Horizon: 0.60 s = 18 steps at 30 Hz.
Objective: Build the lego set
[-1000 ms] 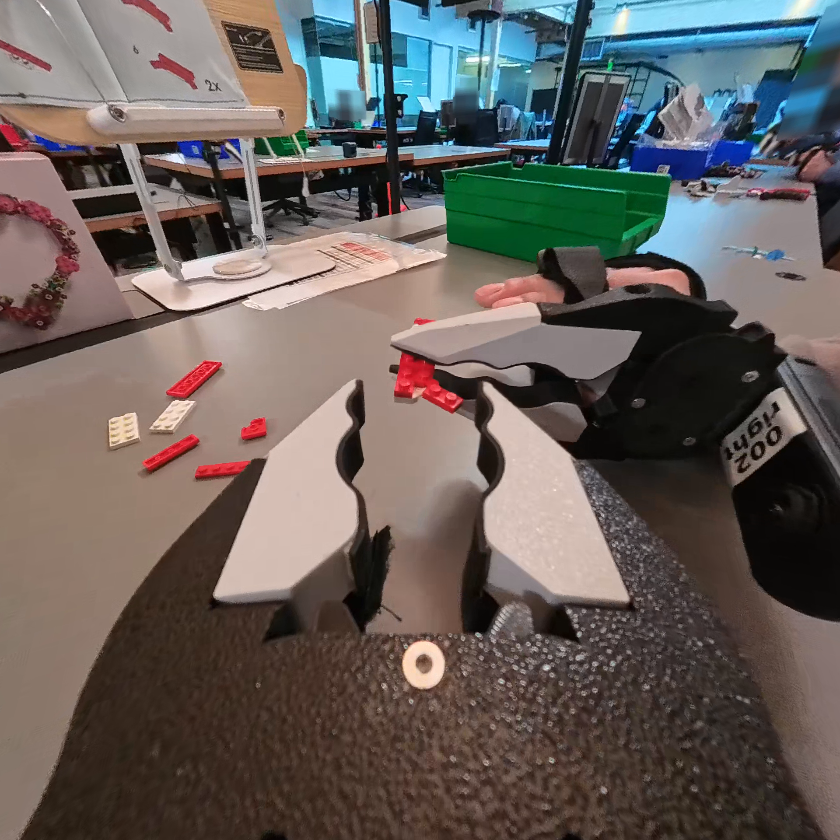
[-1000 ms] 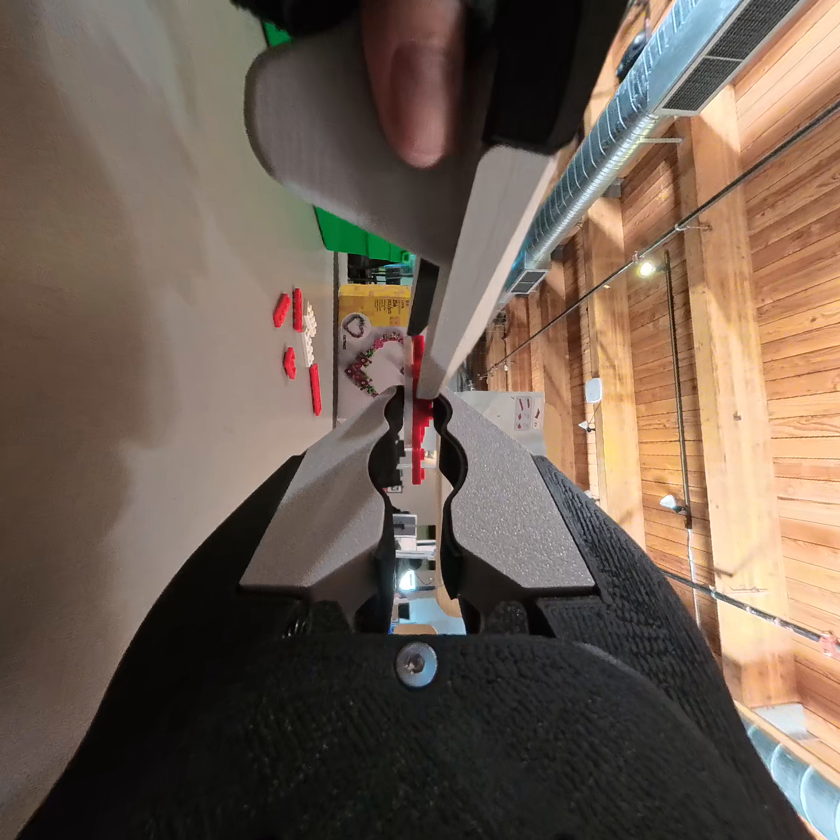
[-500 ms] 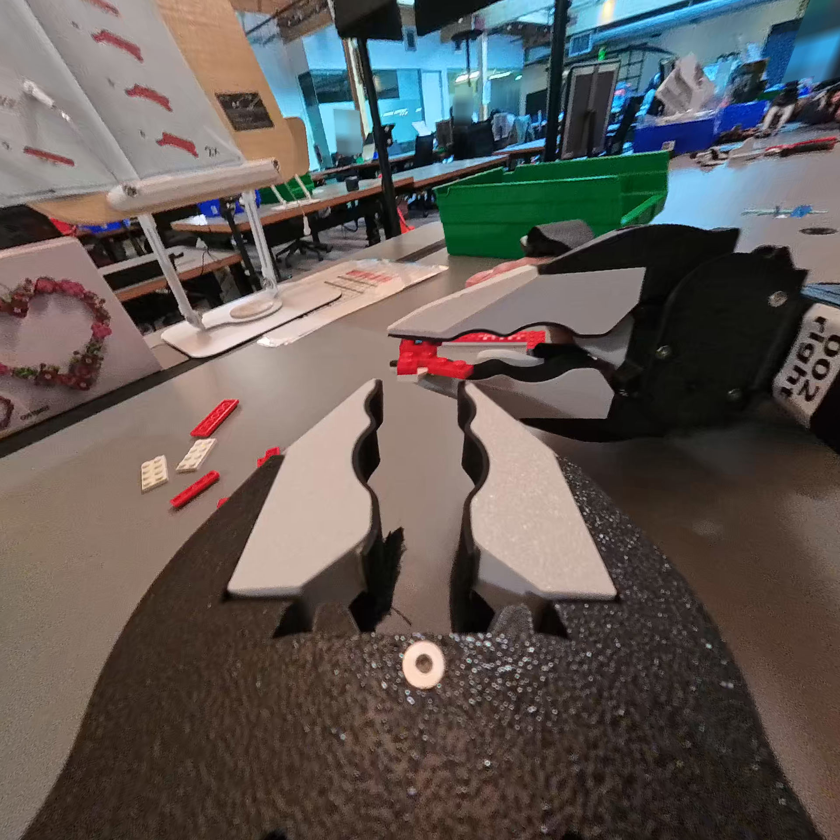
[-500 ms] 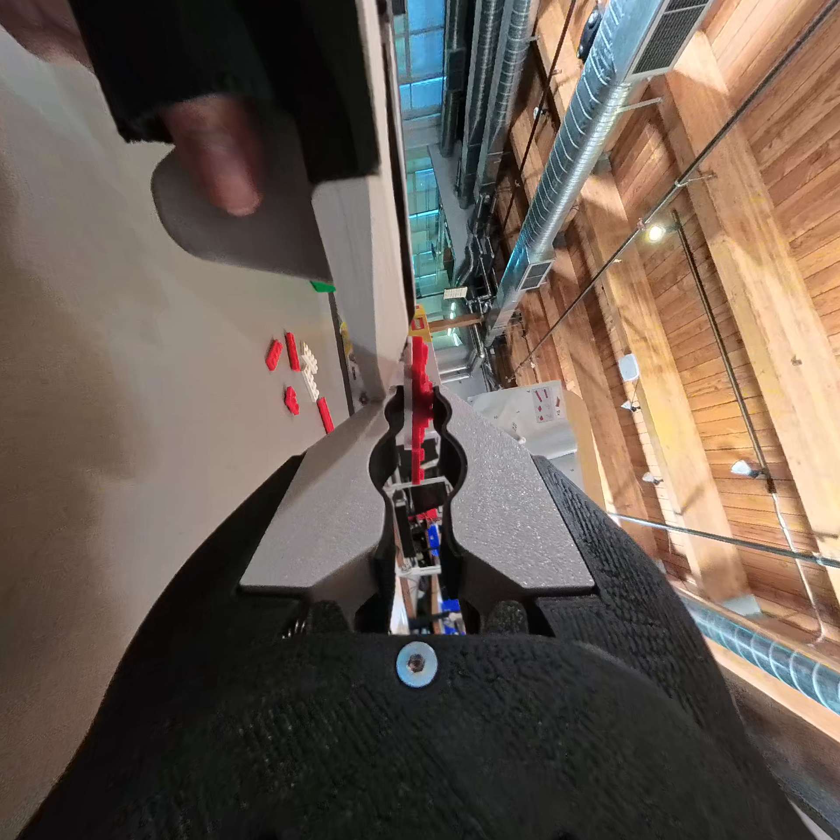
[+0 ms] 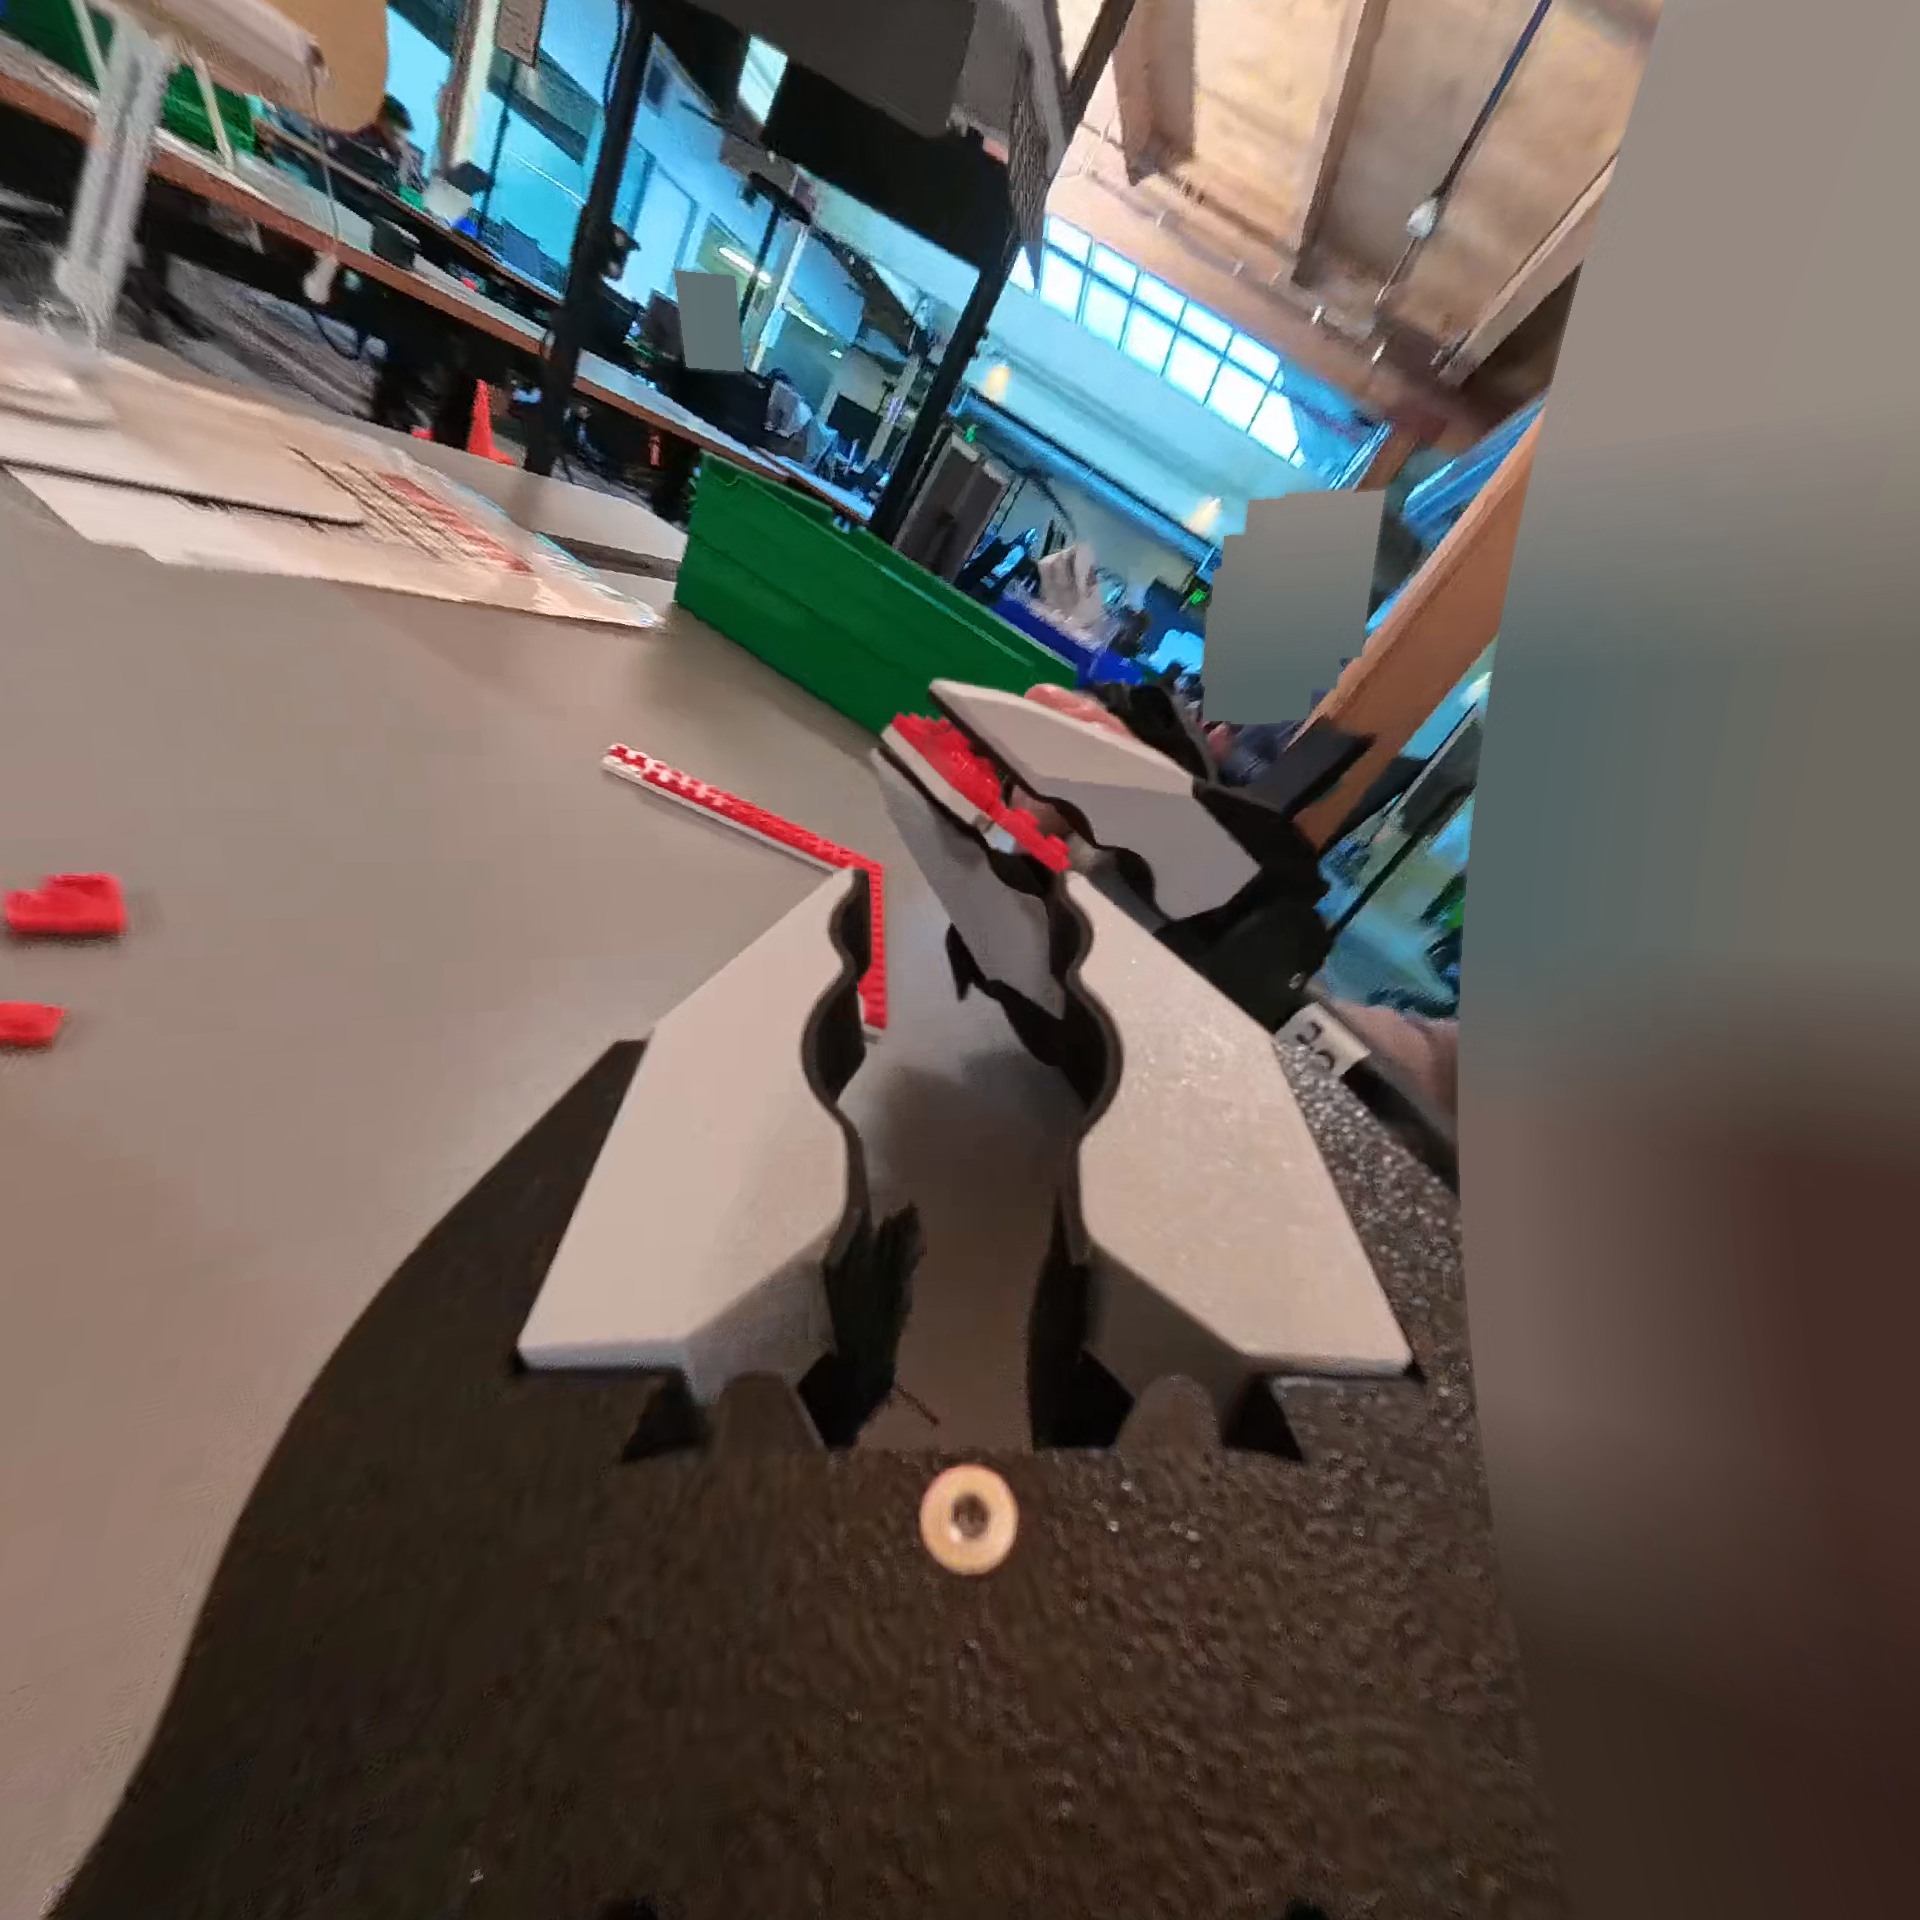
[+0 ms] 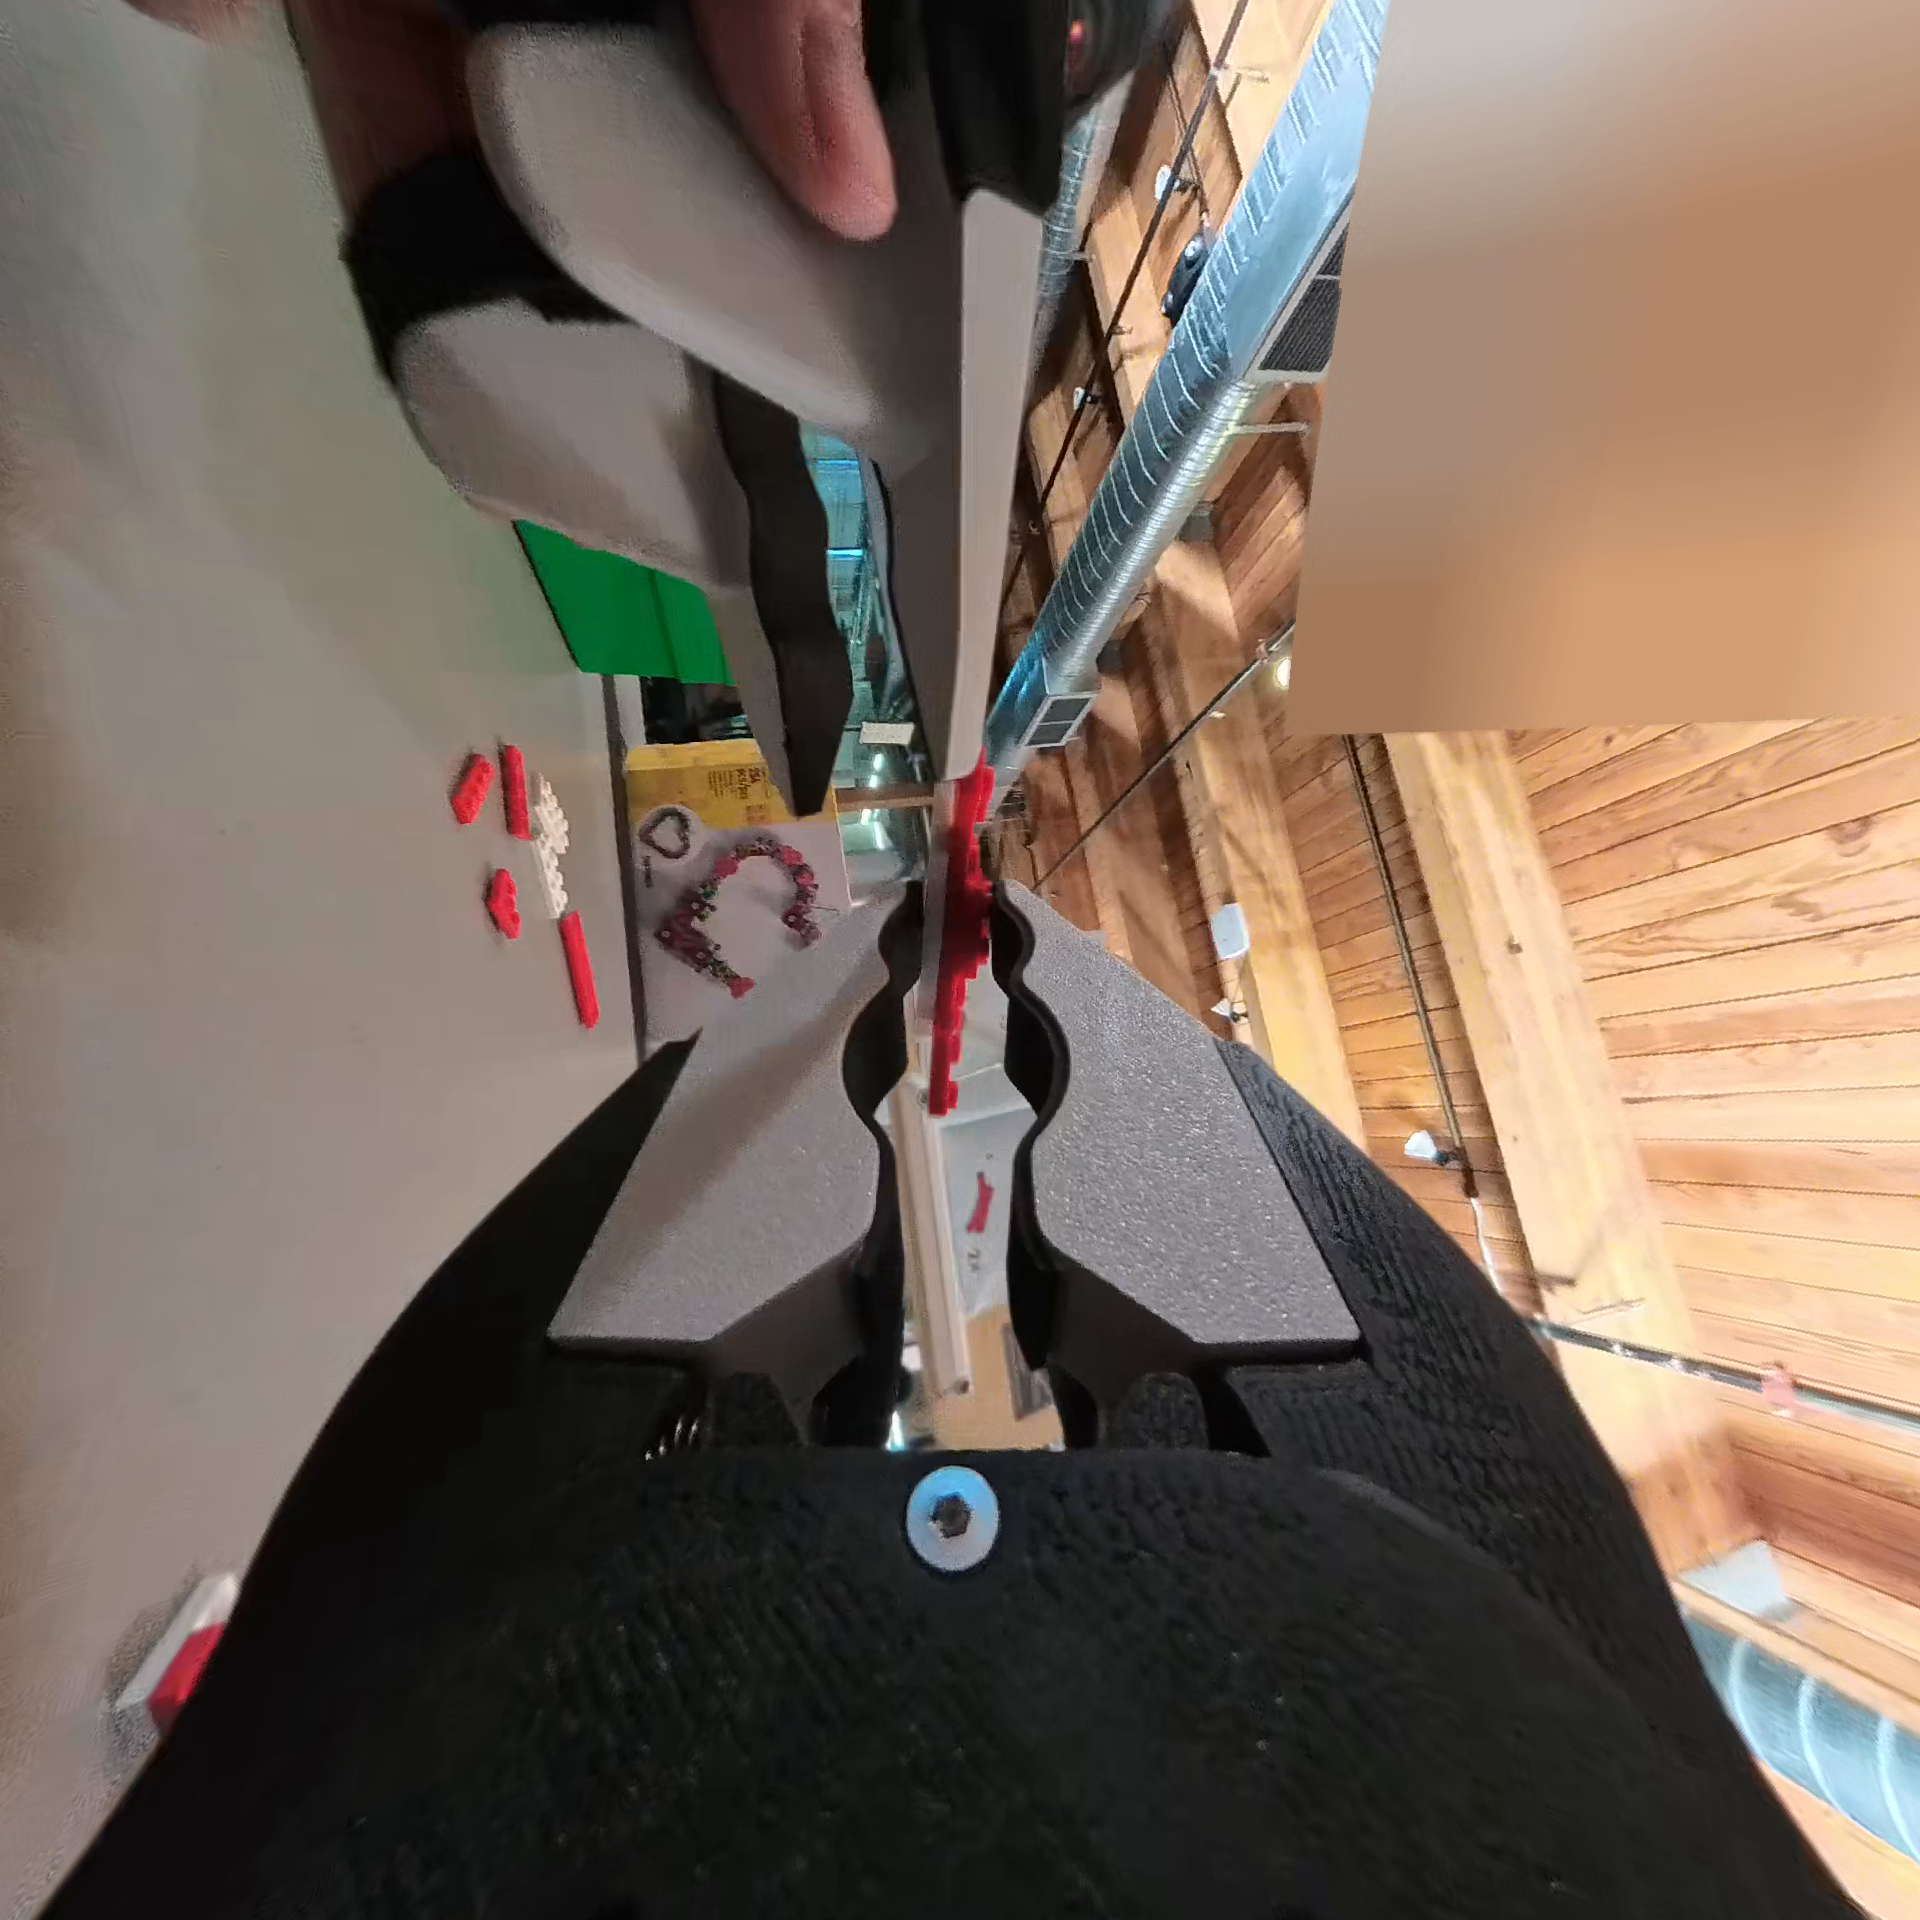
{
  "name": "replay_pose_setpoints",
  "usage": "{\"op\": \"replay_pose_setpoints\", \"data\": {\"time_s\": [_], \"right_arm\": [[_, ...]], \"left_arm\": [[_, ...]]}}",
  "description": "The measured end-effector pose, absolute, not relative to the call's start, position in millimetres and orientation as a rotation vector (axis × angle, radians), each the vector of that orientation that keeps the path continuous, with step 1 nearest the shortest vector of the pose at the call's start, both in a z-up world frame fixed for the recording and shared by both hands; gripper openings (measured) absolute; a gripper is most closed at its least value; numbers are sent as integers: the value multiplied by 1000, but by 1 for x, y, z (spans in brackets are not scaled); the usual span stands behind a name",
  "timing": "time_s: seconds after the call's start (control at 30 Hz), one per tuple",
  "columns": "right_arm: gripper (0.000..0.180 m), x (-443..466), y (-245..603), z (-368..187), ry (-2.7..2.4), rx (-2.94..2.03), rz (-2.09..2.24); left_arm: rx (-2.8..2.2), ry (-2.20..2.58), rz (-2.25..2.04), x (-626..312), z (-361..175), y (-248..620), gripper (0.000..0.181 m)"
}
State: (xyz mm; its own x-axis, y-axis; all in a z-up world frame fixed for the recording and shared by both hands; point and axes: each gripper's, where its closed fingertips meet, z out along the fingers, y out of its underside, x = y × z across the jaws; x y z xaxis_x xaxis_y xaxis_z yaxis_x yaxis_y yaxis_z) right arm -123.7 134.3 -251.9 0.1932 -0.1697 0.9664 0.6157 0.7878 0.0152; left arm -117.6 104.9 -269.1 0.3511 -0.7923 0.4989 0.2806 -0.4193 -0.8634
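My right gripper (image 6: 954, 902) is shut on a flat red lego assembly (image 6: 951, 966) with a white underside and holds it edge-on, off the grey table (image 6: 260, 1039). In the left wrist view the right gripper (image 5: 966, 769) is just beyond my fingertips, with the red assembly (image 5: 951, 764) between its jaws. My left gripper (image 5: 956, 894) is open and empty. In the right wrist view the left gripper (image 6: 888, 779) comes in from above, and one finger (image 6: 977, 520) reaches the assembly's far end. A long red and white L-shaped strip (image 5: 748, 810) lies on the table.
Loose red and white plates (image 6: 530, 842) lie farther off, two red ones (image 5: 62, 904) at my left. A green bin (image 5: 852, 613) stands behind, papers (image 5: 312, 499) to the back left. A box with a heart wreath picture (image 6: 727, 914) stands at the table's edge. The grippers are tip to tip, or close to it.
The right gripper has lifted the red assembly off the table and tilted it. My left gripper has swung right and closer, so one open finger now meets the assembly's end.
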Motion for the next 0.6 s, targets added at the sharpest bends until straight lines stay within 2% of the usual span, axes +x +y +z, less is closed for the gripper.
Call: {"op": "replay_pose_setpoints", "data": {"time_s": [0.13,0.4,0.6], "right_arm": [[10,-119,137,-246,-1233,-423,-601],[9,-128,131,-257,-1293,-399,-602],[9,-136,122,-264,-1329,-338,-621]], "left_arm": [[-1532,351,-1462,-120,-261,107,25],[-1529,199,-1540,-139,-258,117,32],[-1600,250,-1572,-127,-268,111,19]]}}
